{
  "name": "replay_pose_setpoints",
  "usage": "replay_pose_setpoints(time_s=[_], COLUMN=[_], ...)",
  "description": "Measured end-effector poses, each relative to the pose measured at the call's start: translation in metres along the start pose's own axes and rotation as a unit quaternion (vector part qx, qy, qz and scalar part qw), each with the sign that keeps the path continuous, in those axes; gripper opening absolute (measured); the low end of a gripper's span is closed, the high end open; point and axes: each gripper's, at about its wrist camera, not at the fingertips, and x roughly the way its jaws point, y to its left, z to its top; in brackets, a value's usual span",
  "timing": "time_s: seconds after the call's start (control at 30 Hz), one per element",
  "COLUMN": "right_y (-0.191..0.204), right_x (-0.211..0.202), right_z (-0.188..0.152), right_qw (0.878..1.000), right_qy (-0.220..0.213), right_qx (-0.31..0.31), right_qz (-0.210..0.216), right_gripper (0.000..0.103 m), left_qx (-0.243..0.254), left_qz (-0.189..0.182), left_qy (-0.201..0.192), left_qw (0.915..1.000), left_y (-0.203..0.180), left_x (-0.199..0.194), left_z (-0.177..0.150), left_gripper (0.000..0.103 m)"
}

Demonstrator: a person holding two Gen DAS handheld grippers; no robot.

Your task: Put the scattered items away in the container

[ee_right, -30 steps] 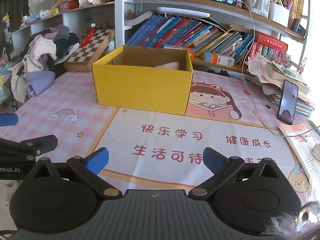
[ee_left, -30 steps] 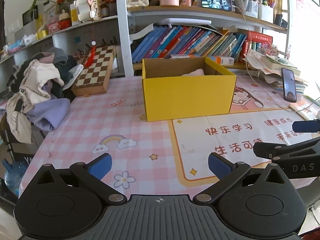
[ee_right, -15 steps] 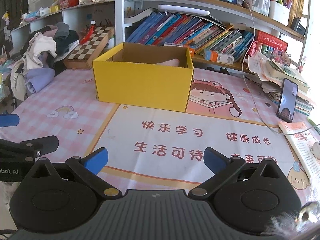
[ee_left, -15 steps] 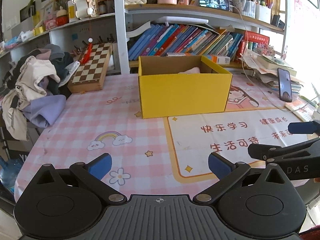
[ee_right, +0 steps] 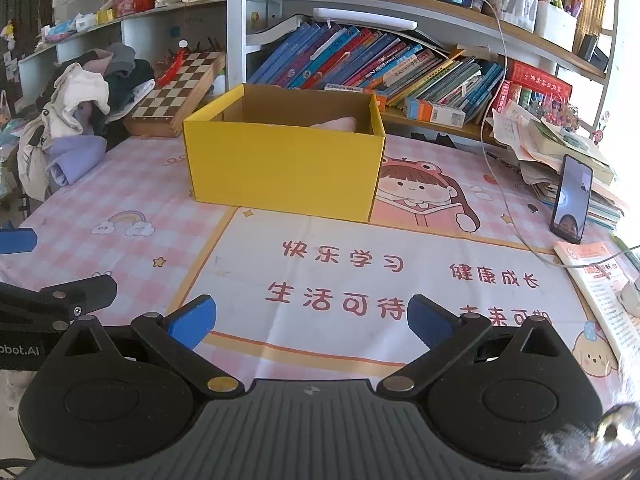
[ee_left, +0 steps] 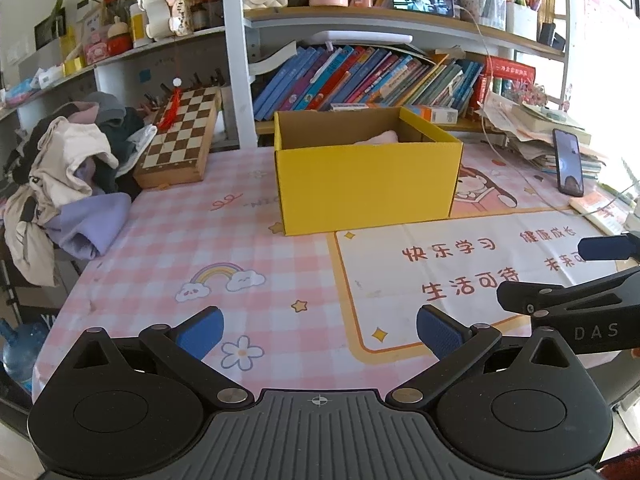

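Trouble could come from the light yellow box [ee_left: 368, 184] near the table's [ee_left: 224, 240] back edge, since both the left gripper [ee_left: 318, 328] and the right gripper [ee_right: 308, 320], spread and empty, could push it.

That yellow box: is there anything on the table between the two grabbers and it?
Nothing visible. Both the left gripper and right gripper are open and empty, and only bare printed tablecloth lies between them and the yellow box. Something pale pink already lies inside.

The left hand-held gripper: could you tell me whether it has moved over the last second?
Yes. The left hand-held gripper drifted left: the yellow box sits further right in its view.
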Motion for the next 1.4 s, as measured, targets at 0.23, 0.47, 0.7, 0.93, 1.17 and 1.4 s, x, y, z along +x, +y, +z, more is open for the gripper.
replay_pose_setpoints(time_s=[0.23,0.47,0.7,0.93,1.17,1.4], right_y=[0.0009,0.0002,-0.0031,-0.0048,-0.0049,-0.0051], right_x=[0.0002,-0.0016,-0.0016,-0.0022,-0.0011,-0.0001], right_z=[-0.0006,-0.0018,-0.0045,-0.0056,-0.0083,-0.0084], right_qw=[1.0,1.0,1.0,1.0,1.0,1.0], right_qy=[0.003,0.002,0.006,0.008,0.017,0.019], right_qx=[-0.002,-0.002,0.005,0.006,0.007,0.007], right_qz=[0.0,-0.005,-0.005,-0.004,-0.001,0.002], right_gripper=[0.103,0.103,0.103,0.103,0.103,0.103], left_qx=[-0.005,-0.007,-0.001,-0.003,-0.007,-0.007], left_qz=[0.0,-0.006,-0.007,-0.003,-0.003,-0.005], left_qy=[0.009,0.017,0.017,0.019,0.022,0.017], left_qw=[0.9999,0.9998,0.9998,0.9998,0.9997,0.9998], left_y=[0.0025,0.0013,-0.0022,-0.0034,-0.0034,-0.0038], left_x=[0.0021,0.0041,0.0039,0.0029,0.0027,0.0019], left_z=[-0.0012,-0.0023,-0.0019,-0.0025,-0.0016,-0.0012], left_gripper=[0.103,0.103,0.103,0.103,0.103,0.103])
